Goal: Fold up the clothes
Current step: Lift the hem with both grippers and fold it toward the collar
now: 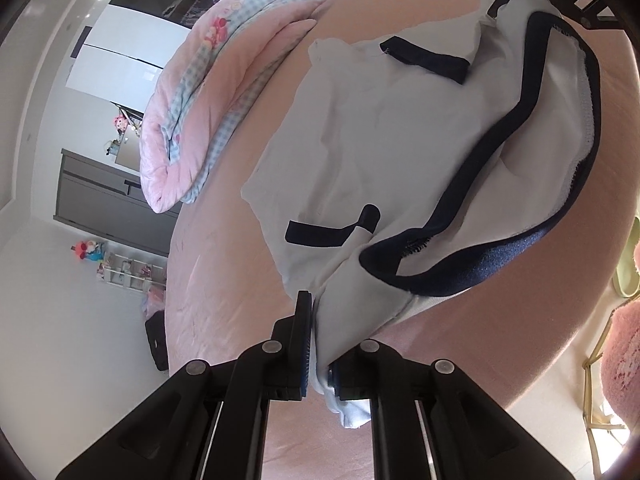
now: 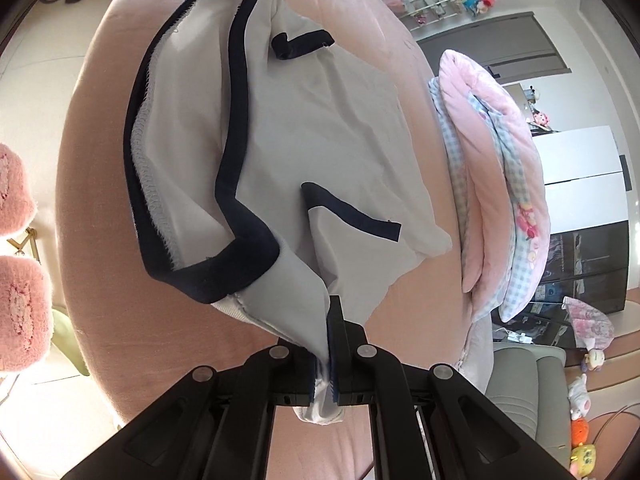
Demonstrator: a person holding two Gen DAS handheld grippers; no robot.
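We held the white garment [image 1: 360, 132] with both tools at once. The left gripper [image 1: 316, 344] was clamped tight on one corner of the cloth, near the dark navy trim [image 1: 500, 128], and the right gripper [image 2: 330, 344] was pinched on the opposite corner in the same way. In each wrist view the garment stretched away ahead of the jaws, its near edge raised and its far part resting on the pink bed [image 1: 224, 280]. Beyond the garment, further from our tools, lay a folded pink quilt [image 1: 192, 120].

From here, we judged some risks. Each grip took only a small bunch of fabric, so a strong pull could let a corner slip out. If one tool went faster than the other, the fold would come out crooked. The two short sleeves with navy cuffs [image 1: 320, 236] lay loose on top and could tuck under or bunch when the cloth moved.

Some things we could not see well. The pinched fabric hid the inner pads, so how deep the cloth sat between them was unclear. In the left view, the right gripper was cut off at the upper edge. The underside of the garment stayed hidden.
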